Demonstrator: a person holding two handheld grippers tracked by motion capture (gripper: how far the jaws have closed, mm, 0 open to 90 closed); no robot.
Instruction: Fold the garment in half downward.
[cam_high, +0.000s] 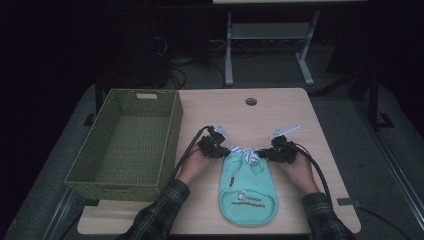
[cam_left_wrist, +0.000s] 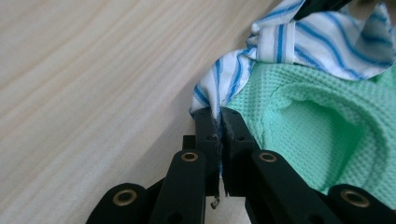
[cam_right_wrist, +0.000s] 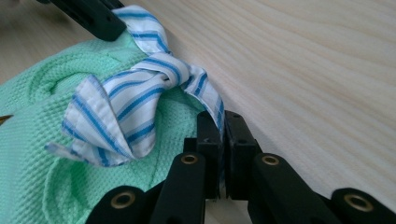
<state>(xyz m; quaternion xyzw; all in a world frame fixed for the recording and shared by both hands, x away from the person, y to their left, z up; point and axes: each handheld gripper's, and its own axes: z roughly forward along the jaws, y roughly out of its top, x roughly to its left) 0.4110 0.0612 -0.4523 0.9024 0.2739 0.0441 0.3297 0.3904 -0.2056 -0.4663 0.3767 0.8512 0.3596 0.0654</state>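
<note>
Cloth, a small mint-green waffle-knit shirt (cam_high: 248, 186) with a blue-striped white collar (cam_left_wrist: 299, 42), lies flat on the wooden counter (cam_high: 280, 112) right of the green woven basket (cam_high: 127, 142). Left tool (cam_left_wrist: 219, 114) and right tool (cam_right_wrist: 223, 116) each pinch a collar corner.

garment print: a small picture with two lines of dark lettering beneath it sits on the near part of the mint green garment (cam_high: 247, 192), seen in the high view
readability: the letters are too small and blurred to make out
other text: none can be read on anything else
</note>
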